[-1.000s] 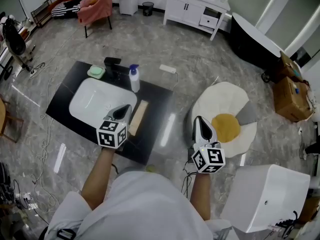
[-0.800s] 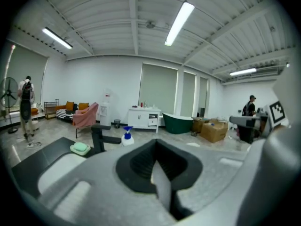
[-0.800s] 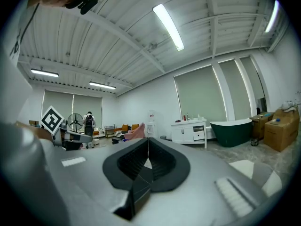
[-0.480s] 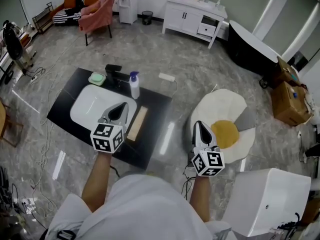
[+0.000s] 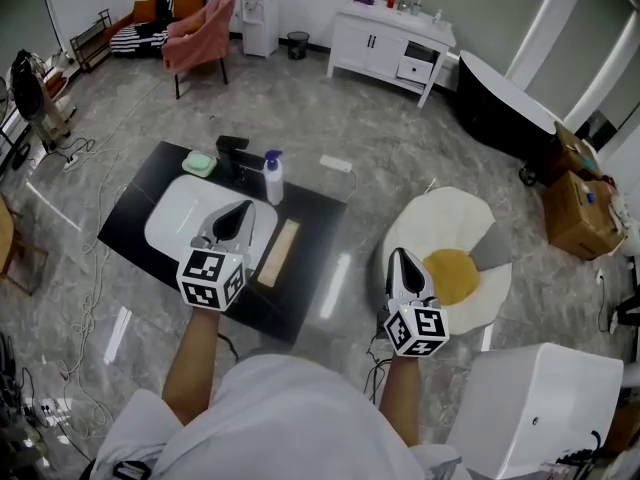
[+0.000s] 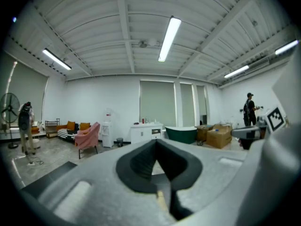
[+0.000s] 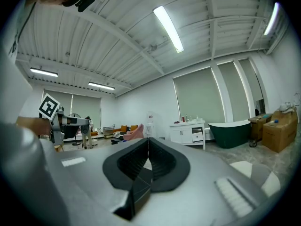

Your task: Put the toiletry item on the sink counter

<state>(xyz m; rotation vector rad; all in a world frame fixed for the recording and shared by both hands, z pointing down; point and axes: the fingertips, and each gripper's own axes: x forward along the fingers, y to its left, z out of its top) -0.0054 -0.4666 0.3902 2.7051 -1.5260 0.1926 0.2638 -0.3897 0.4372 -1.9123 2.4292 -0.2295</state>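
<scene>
A black sink counter [image 5: 140,193] with a white basin [image 5: 185,218] lies on the floor at the left of the head view. A white pump bottle with a blue top [image 5: 271,178] stands upright at its back edge, beside the black faucet [image 5: 232,150] and a green soap dish [image 5: 199,164]. My left gripper [image 5: 242,209] hovers over the basin's right side, shut and empty; in the left gripper view its tips [image 6: 155,142] meet. My right gripper [image 5: 399,255] hangs over bare floor right of the counter, also shut [image 7: 148,140] and holding nothing.
A wooden strip [image 5: 279,252] lies on the counter right of the basin. An egg-shaped rug [image 5: 455,230] sits at the right. A white cabinet [image 5: 390,23], dark bathtub [image 5: 505,88], cardboard boxes [image 5: 575,193], a pink chair [image 5: 195,18] and floor cables [image 5: 90,268] surround the area.
The head view has tilted a little. My left gripper has drifted slightly left over the basin; the right one has hardly moved. Both stayed shut.
</scene>
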